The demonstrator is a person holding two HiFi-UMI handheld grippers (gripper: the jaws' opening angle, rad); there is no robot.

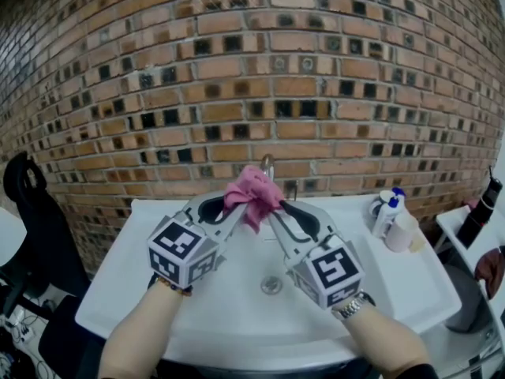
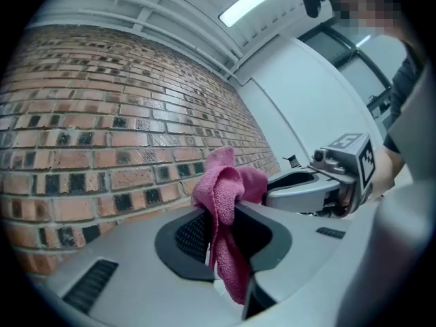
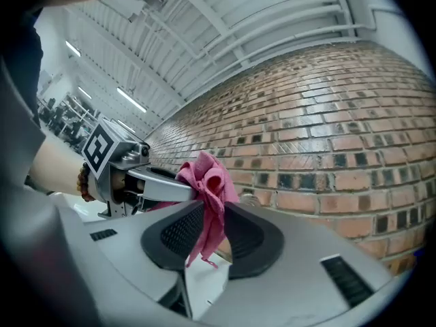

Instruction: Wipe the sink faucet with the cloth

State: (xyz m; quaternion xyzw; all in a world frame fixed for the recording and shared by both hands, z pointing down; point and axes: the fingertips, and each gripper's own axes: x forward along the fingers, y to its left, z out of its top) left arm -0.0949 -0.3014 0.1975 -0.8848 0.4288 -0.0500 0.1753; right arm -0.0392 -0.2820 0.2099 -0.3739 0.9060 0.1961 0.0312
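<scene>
White sink (image 1: 410,290) carries bottles (image 1: 388,212) on its right ledge, drain (image 1: 271,284) mid-basin.

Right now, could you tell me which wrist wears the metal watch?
The right wrist, at the head view's right; the left wrist wears a dark bead bracelet instead.

Pink cloth, grey grippers, brick wall, white sink.
Cloth (image 1: 252,197) is plain magenta-pink. Left gripper (image 1: 234,209) and right gripper (image 1: 276,209) are light grey with black textured pads (image 2: 194,234); each one's cube shows black-and-white square markers. Wall (image 1: 252,69) is red-brown and orange brick with pale mortar lines and rows of small dark square insets. Sink (image 1: 150,243) is plain white, faucet (image 1: 267,164) shiny silver. Bottle (image 1: 385,214) is white with a blue cap. Chair (image 1: 35,212) is black. Ceiling (image 3: 225,19) is white with bright strip lights.
</scene>
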